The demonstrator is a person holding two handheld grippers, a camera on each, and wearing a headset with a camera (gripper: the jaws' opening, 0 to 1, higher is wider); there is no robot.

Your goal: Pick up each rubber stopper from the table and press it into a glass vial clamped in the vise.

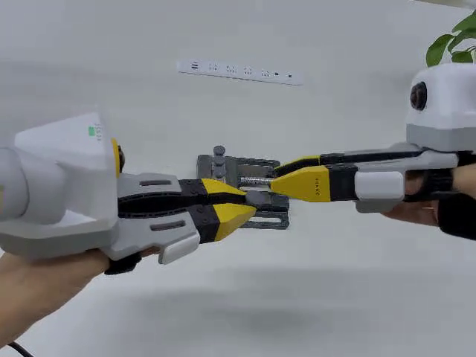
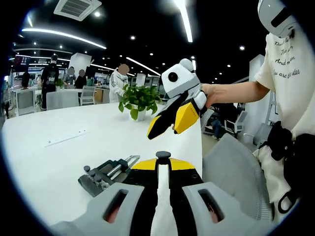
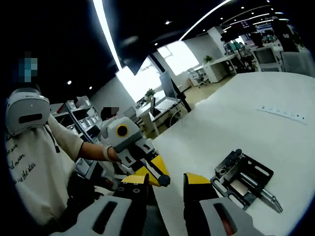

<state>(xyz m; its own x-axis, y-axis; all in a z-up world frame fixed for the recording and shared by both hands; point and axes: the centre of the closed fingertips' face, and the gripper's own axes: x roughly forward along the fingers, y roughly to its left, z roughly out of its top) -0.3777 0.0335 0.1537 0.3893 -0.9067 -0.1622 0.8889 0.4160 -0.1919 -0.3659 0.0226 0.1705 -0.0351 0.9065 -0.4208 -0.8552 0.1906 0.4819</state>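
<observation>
**Stopper (image 2: 163, 156) poised near the vise (image 1: 236, 169)**

The left gripper (image 1: 251, 202) has its fingers clamped on the small dark rubber stopper, held off the desk (image 1: 335, 282), probably to line it up for pressing. The right gripper (image 1: 277, 183) faces it with fingers apart and empty, perhaps ready to steady. I cannot make out a glass vial in the vise. Print on the person's shirt (image 2: 283, 64) ends "are the star". The left gripper's green sticker (image 1: 91, 132) is unreadable.

Light: bright, even; overhead ceiling strips (image 2: 184, 19).
Glare: strips blown out in gripper views.
Shadows: soft, faint on table (image 1: 297, 297).
Blur: head view nr foreground soft.
Distortion: fisheye bend at edges.
</observation>
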